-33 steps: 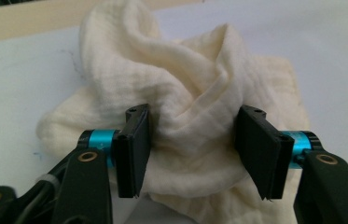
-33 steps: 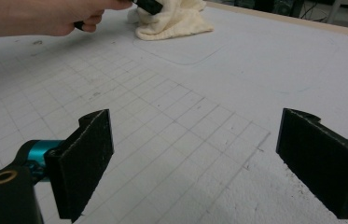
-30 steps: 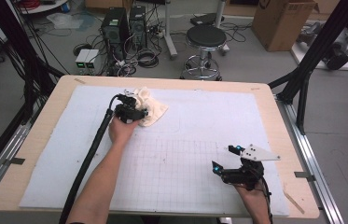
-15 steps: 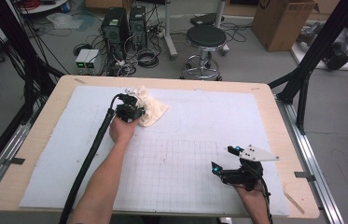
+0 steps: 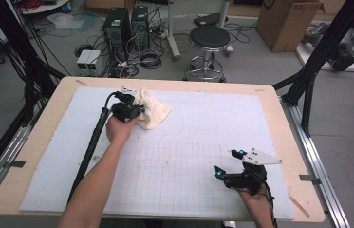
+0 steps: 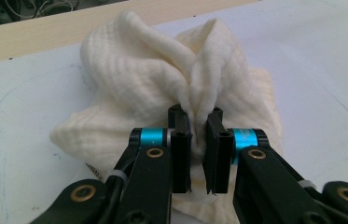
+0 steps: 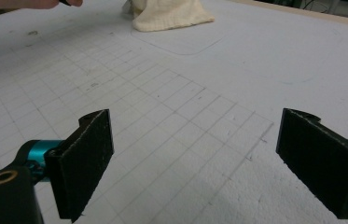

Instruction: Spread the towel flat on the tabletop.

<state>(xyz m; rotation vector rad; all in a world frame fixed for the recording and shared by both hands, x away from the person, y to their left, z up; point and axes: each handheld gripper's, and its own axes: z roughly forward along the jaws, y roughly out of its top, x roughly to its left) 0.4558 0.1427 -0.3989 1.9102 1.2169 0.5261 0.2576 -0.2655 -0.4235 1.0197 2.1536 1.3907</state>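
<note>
A crumpled cream cloth [image 5: 152, 111] lies at the back left of the white mat [image 5: 222, 123]. My left gripper [image 5: 134, 110] is at the cloth's left side, shut on a raised fold of it; in the left gripper view the cloth [image 6: 162, 88] bunches up between the two black jaws of that gripper [image 6: 200, 149]. My right gripper [image 5: 229, 164] rests near the front right of the mat, wide open over the printed grid with nothing between its jaws. From the right gripper view the cloth [image 7: 171, 14] lies far off at the top, and the right gripper [image 7: 199, 163] is open.
The mat covers a wooden table [image 5: 37, 156]. Black frame posts [image 5: 317, 61] stand at the table's right and left. Behind the table on the floor are a stool [image 5: 209, 40], computer towers [image 5: 127, 26] and a cardboard box [image 5: 284, 21].
The left gripper has stayed on the cloth, which looks slightly more gathered. The right gripper has barely shifted near the front right.
</note>
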